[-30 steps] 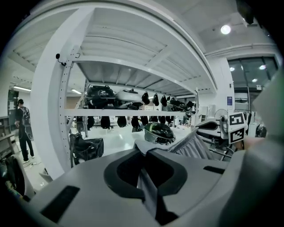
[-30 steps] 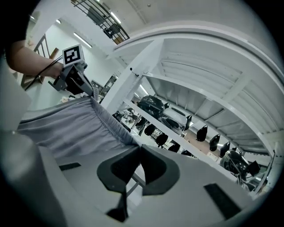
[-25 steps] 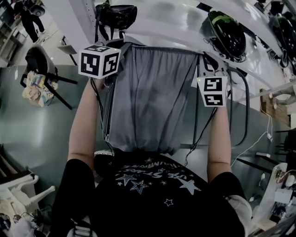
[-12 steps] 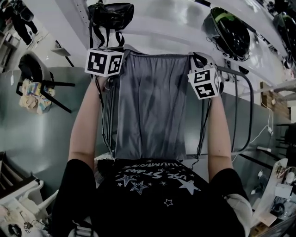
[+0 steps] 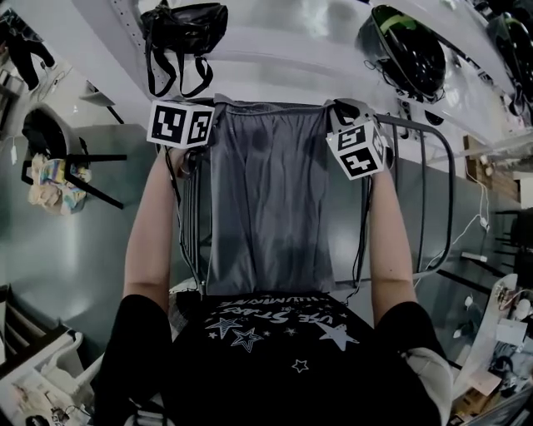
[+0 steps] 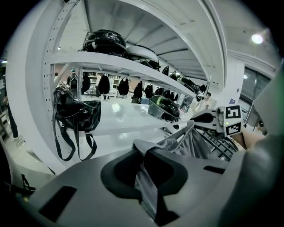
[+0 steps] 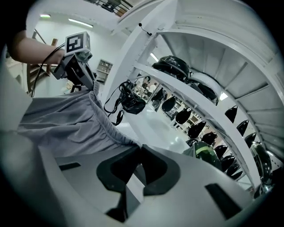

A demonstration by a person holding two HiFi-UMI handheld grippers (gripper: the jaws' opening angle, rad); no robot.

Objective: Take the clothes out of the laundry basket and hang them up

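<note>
White shelves [image 5: 275, 50] stand behind. At left, the left gripper [image 6: 143, 164] pinches one waistband corner of the grey garment [image 5: 266, 200]; at right, the right gripper [image 7: 136, 170] pinches the other, so it hangs spread flat, probably to lay it over the drying rack [image 5: 416, 126] rail.

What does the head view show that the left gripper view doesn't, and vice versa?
Only the head view: the person's forearms, star-printed black shirt and a chair on the floor. Only the left gripper view: the left gripper close up, jaws shut on a corner of the grey garment, plus a ceiling light. Both: the garment, the right gripper, the hanging black bag and helmets.
</note>
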